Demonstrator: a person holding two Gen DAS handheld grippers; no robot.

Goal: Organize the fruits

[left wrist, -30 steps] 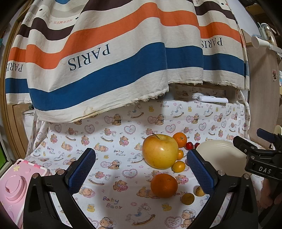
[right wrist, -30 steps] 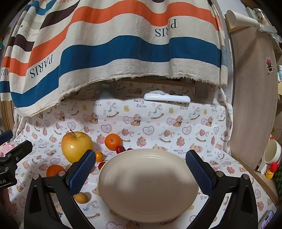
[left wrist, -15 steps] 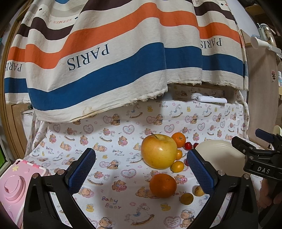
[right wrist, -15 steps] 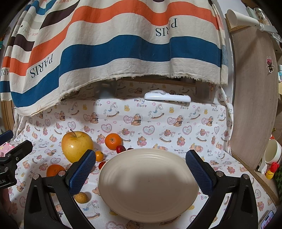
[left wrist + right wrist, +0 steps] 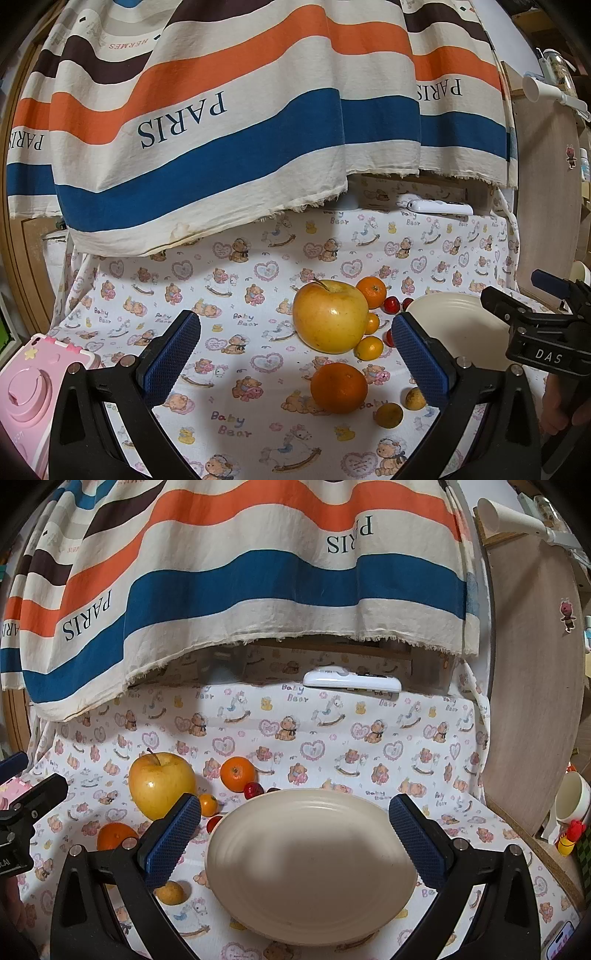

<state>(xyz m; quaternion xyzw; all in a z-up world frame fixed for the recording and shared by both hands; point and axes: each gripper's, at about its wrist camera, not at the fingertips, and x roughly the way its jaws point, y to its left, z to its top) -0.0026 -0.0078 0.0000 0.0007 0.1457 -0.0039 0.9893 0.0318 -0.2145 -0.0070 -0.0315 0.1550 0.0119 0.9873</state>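
Note:
A big yellow apple [image 5: 330,317] [image 5: 160,784] lies on the bear-print cloth with oranges [image 5: 339,387] [image 5: 237,774], small kumquats [image 5: 369,348] and red cherries [image 5: 390,305] around it. A cream plate [image 5: 310,864] [image 5: 458,325] sits empty to their right. My left gripper [image 5: 295,354] is open and empty, hovering before the apple and the near orange. My right gripper [image 5: 295,834] is open and empty above the plate; it also shows in the left wrist view [image 5: 535,321].
A striped "PARIS" cloth [image 5: 236,122] hangs over the back. A white remote [image 5: 351,681] lies at the back. A pink toy camera [image 5: 26,398] sits at the left. A wooden board [image 5: 532,686] and a white cup [image 5: 570,797] stand on the right.
The left gripper has crept slightly right, so the fruits sit a little further left in its view. The right gripper has hardly moved. Both stay open.

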